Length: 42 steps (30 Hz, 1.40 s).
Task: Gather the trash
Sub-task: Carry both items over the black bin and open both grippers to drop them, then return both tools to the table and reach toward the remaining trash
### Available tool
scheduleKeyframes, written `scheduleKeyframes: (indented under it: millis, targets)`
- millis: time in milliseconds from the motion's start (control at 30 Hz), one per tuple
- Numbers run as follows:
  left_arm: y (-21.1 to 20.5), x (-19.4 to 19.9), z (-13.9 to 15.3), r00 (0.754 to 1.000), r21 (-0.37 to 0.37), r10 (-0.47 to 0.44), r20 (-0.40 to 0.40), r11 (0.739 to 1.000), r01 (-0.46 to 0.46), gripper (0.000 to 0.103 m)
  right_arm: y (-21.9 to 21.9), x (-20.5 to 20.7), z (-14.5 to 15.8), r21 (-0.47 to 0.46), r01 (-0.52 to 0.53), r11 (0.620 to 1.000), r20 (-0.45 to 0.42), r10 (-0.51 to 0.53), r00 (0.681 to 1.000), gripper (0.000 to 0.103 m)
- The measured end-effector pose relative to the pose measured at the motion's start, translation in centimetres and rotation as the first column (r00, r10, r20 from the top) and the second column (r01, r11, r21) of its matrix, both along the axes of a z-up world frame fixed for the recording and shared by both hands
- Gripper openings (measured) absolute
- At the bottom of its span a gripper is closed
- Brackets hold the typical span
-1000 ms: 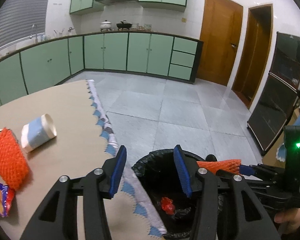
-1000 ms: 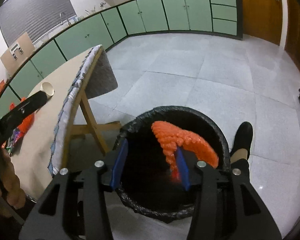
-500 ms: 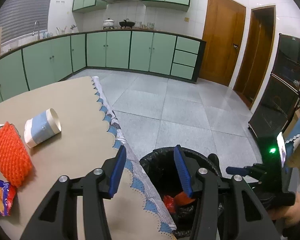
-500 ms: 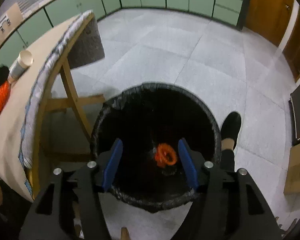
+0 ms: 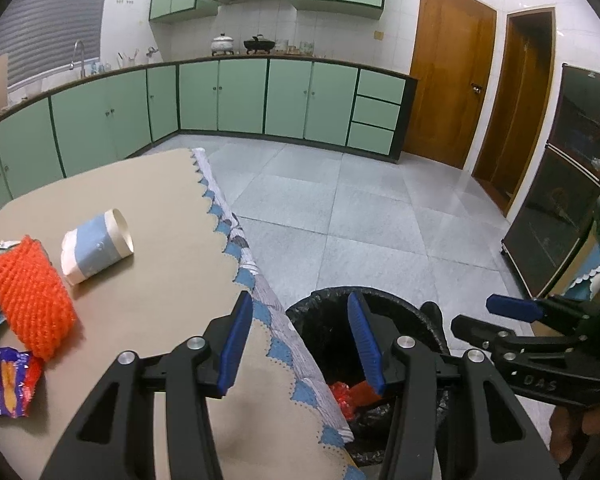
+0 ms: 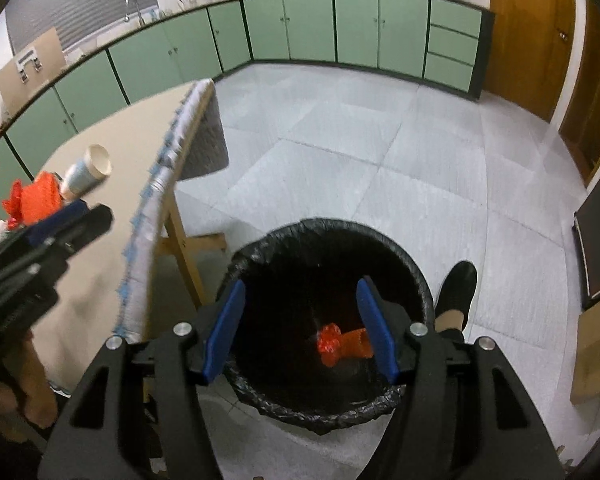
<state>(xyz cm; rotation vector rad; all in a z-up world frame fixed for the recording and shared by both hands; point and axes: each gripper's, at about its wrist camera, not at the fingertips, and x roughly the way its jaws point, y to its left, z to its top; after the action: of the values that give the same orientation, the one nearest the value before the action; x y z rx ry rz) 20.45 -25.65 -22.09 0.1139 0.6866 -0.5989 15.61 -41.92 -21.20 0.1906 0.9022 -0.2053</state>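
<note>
Below the right claw point(image 6: 300, 328), whose jaws have just been opening and hold nothing, the bin point(image 6: 416, 276) contains an orange net point(image 6: 354, 346). The left claw point(image 5: 300, 344), half open and empty, hangs near the bench point(image 5: 160, 240) edge.

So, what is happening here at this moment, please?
A person is clearing trash from a table into a black-lined bin on the floor beside it. The right hand-held gripper is above the bin; its jaws have just been opening and nothing is between them. An orange foam net lies at the bottom of the bin. The left hand-held gripper is open and empty over the table edge. On the table remain a paper cup, another orange net and a snack wrapper.
</note>
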Motion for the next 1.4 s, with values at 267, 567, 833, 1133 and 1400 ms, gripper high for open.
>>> scheduleKeyframes:
  millis: [267,567,833,1133,1400]
  targets:
    - [2.6,-1.1,0.9,0.998,0.009,0.058,-0.004,0.998,-0.058,0.052,2.4,-1.5,4.2,-0.01,-0.033,0.999,0.081,0.034,0.996,0.059]
    - [13.5,-2.4,0.3,0.95,0.033,0.312,0.016,0.949,-0.312,0.059,8.2,-0.8,6.0,-0.005,-0.154,0.988,0.156,0.153,0.976,0.061]
    - [23.7,-2.0,-0.7,0.855,0.061,0.515,0.064,0.853,-0.519,0.059,13.9,1.5,6.1,-0.015,-0.269,0.963,0.165,0.268,0.949,0.064]
    - [25.1,2.0,-1.4,0.847,0.059,0.526,0.072,0.846,-0.53,0.059,17.7,3.6,5.5,-0.02,-0.329,0.944,0.151,0.328,0.933,0.065]
    - [25.2,4.3,-2.5,0.863,0.071,0.504,0.038,0.86,-0.505,0.033,20.3,4.9,4.2,-0.008,-0.37,0.929,0.135,0.367,0.92,0.065]
